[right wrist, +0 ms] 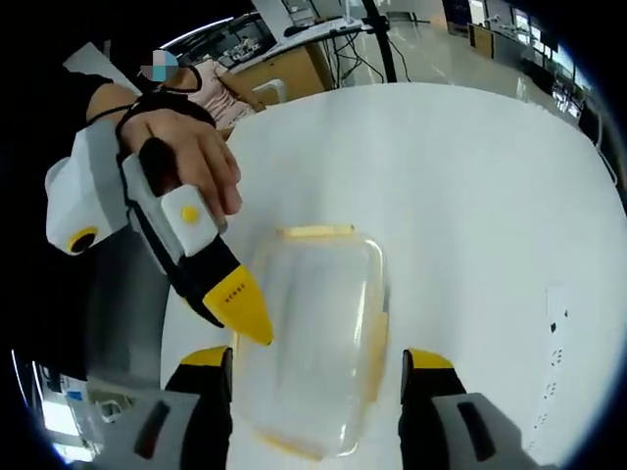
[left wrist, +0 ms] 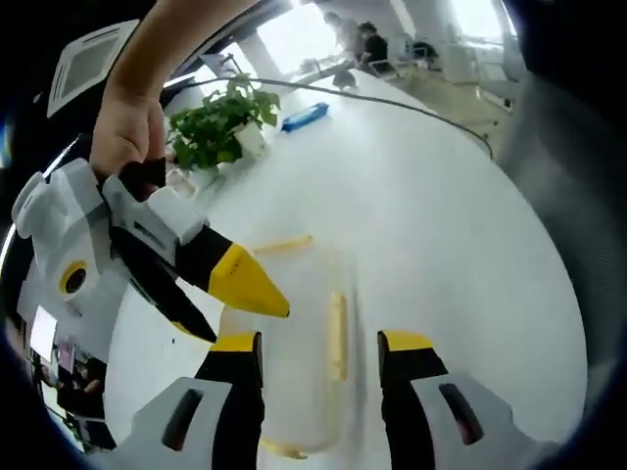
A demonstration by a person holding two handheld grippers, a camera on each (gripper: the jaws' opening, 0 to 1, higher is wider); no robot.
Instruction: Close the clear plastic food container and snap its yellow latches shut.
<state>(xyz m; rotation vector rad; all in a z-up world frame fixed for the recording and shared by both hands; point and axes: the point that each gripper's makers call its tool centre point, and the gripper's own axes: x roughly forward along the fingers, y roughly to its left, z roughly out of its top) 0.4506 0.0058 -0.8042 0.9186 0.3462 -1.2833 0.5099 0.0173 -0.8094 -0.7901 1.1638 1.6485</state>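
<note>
The left gripper (left wrist: 320, 345) is hovering with its jaws apart over the clear plastic food container (left wrist: 294, 343), which is lying on the white table (left wrist: 441, 215). The right gripper (right wrist: 318, 364) is likewise holding its jaws spread, straddling the container (right wrist: 313, 333) from the other side. In the left gripper view the right gripper (left wrist: 230, 284) is coming in from the left, its yellow tip touching or just above the container's near corner; in the right gripper view the left gripper (right wrist: 235, 304), held in a person's hand (right wrist: 181, 152), is pointing its tip at the container's edge.

The lid appears to be sitting on the container already. One yellow latch (right wrist: 315, 233) is showing along the far short side and another (right wrist: 377, 338) along the long side; whether either is snapped down is not clear. As a judgement, closing looks done or nearly so, and the latching is what is left.

A potted plant (left wrist: 216, 127) and a blue object (left wrist: 306, 117) are standing well apart at the table's far end.
</note>
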